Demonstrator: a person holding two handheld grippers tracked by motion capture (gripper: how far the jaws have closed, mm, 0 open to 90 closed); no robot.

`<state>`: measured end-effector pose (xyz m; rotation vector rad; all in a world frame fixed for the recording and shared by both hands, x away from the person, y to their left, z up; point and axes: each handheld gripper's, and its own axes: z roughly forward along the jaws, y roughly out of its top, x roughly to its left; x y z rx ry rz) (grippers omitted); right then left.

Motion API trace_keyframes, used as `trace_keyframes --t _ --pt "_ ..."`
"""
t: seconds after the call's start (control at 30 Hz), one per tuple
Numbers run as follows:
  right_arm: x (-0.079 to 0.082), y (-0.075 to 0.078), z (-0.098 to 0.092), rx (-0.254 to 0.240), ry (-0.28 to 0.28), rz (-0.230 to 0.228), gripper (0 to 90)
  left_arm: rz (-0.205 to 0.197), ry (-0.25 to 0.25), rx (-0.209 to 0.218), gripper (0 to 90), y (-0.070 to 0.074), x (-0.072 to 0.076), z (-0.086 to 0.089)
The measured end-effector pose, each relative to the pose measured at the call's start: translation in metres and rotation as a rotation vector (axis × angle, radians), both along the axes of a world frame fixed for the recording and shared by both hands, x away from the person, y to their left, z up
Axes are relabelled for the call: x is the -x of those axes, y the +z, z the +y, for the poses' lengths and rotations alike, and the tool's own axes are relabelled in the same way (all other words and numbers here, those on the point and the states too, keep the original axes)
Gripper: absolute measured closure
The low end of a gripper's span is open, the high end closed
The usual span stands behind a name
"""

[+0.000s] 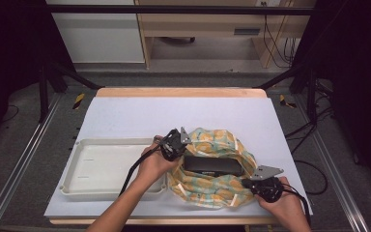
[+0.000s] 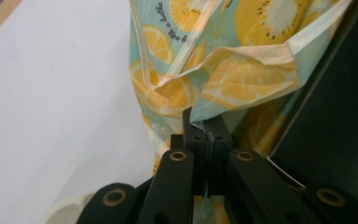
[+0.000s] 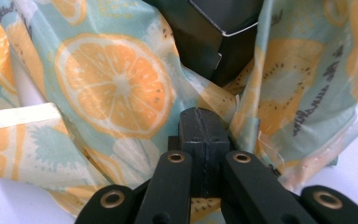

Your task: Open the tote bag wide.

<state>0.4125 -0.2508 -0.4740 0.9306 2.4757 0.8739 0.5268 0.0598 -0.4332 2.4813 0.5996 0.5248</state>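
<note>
White table (image 1: 125, 116) under black framing, grey floor and pale cabinets beyond. At the left, an empty cream tray (image 1: 77, 186), shallow, set just beside the bag. Next, left gripper (image 1: 174, 145) at the bag's near-left rim: jaws pressed together on a fold of the printed plastic, seen close in the left gripper view, where the pinched edge of the bag (image 2: 242, 79) rises from between the pads and the white tabletop lies to the side. In the middle, bag (image 1: 212, 166), teal with orange citrus slices, slumped open on the table with its mouth upward; inside it, a flat black box (image 1: 212, 165) lying level, top face exposed, fabric bunched all around. At the right, right gripper (image 1: 263, 186) at the bag's near-right rim, jaws likewise clamped shut on bag film; in the right gripper view, citrus print (image 3: 116, 84) gathered against the closed pads and a corner of the box (image 3: 214, 28) just beyond.

Step in hand, by the look of it: holding the mouth open from both sides, either to seat the box or to free it. Next move, likely: keep both pinches firm and draw the rims apart and down evenly, so the film peels off the box edges without snagging its corners. Uneven pull apt to tip the box or slip the thin plastic from the pads.
</note>
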Motion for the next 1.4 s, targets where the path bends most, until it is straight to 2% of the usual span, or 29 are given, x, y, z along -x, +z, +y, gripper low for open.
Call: trace_keyframes --t 0.17,0.3,0.57,1.4 --pt "-0.001 0.000 -0.002 -0.011 0.003 0.009 90.0 0.025 0.029 -0.006 90.0 -0.005 -0.007 0.000" --pt "0.000 -0.001 -0.003 -0.022 0.003 0.005 90.0 0.027 0.037 -0.021 90.0 -0.006 -0.008 0.001" --pt "0.000 -0.002 -0.004 -0.032 0.007 0.002 90.0 0.029 0.074 -0.012 90.0 -0.006 -0.015 0.009" --pt "0.000 -0.003 -0.005 -0.033 0.010 -0.001 90.0 0.027 0.101 0.007 90.0 -0.008 -0.026 0.015"
